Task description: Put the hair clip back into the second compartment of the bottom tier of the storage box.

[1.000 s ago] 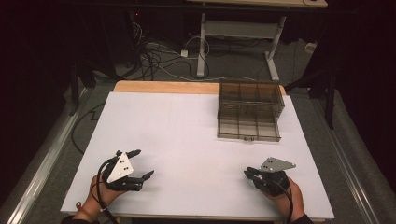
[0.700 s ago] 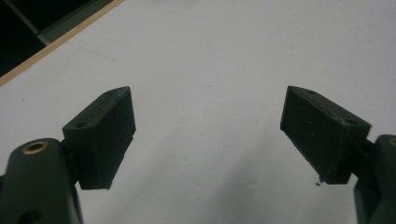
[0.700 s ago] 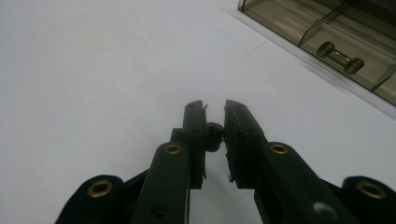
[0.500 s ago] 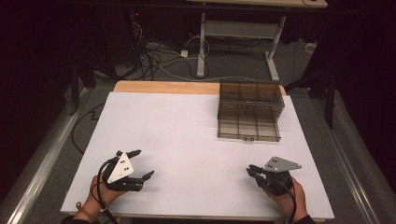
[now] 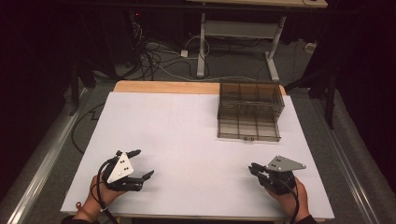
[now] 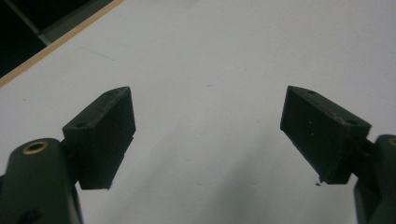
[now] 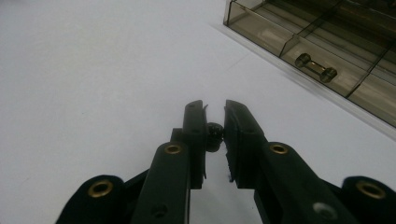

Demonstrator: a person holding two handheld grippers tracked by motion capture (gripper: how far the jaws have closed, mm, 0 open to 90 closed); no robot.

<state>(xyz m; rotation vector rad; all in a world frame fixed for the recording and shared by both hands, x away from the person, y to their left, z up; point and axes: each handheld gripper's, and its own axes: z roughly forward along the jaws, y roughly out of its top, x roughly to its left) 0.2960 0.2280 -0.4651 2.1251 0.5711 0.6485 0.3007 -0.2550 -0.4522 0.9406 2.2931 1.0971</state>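
Right gripper (image 7: 215,112) is clenched on a small dark round bit (image 7: 214,135), prob a knob or bolt head, can't tell which. It sits deep between the jaws, well back from the tips, w/ a thin gap left at the tips. In the high view that gripper (image 5: 255,169) hovers near the front right of the white table (image 5: 187,135), well apart from the smoky clear plastic drawer box (image 5: 250,112) at the back right.

Left gripper (image 6: 205,116) is released, jaws spread wide, nothing between them, just bare table under it. In the high view it (image 5: 142,164) sits at the front left.

Handling guess: the dark bit looks tiny, hard and light, so weight is no issue, but being round it could roll or squirt out if the squeeze eases. Keep pressure steady, don't twist.

The box looks like thin stiff plastic, light, prob slides on the sheet if pushed w/ one hand. Walls might crack under a hard pinch. Best hold imo is the little bar handle (image 7: 316,67) on the front drawer, pinched across its middle, w/ the free left gripper bracing the box frame so it doesn't skate.
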